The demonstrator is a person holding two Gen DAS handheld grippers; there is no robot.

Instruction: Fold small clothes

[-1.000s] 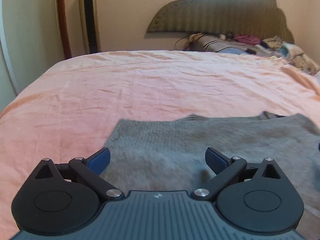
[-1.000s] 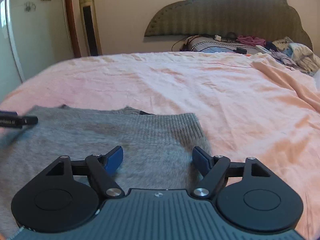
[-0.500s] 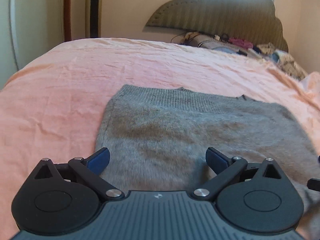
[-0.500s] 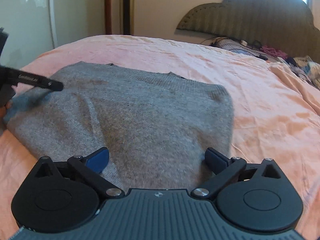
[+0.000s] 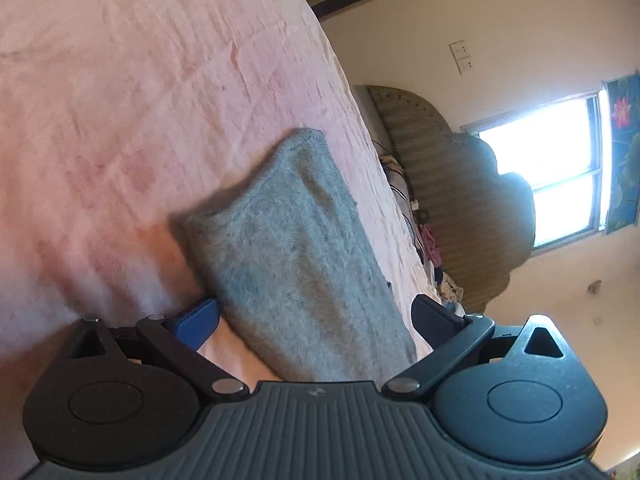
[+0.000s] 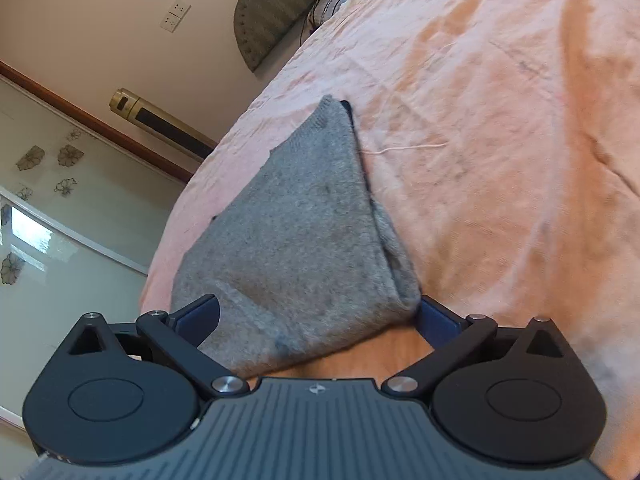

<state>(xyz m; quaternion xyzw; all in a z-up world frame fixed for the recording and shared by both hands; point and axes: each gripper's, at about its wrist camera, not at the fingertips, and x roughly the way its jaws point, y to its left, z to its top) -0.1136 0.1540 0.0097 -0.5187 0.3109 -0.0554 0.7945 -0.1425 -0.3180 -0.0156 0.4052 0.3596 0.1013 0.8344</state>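
A small grey knitted garment (image 5: 292, 248) lies on the pink bedsheet (image 5: 120, 100). In the left wrist view my left gripper (image 5: 316, 316) is rolled sideways, open, with its jaws on either side of the garment's near edge. In the right wrist view the same garment (image 6: 304, 232) shows with its right edge doubled over. My right gripper (image 6: 320, 316) is also rolled sideways and open, its jaws astride the garment's near end. Neither gripper grips the cloth.
The pink sheet (image 6: 500, 140) covers the bed. A padded headboard (image 5: 460, 200) with a heap of clothes and cables (image 5: 424, 236) stands at the far end. A tall gold fan (image 6: 160, 120) and a wardrobe door (image 6: 52, 200) line the wall.
Both grippers have rolled sharply sideways and moved in to the garment's near edge. The garment's right side now lies doubled over.
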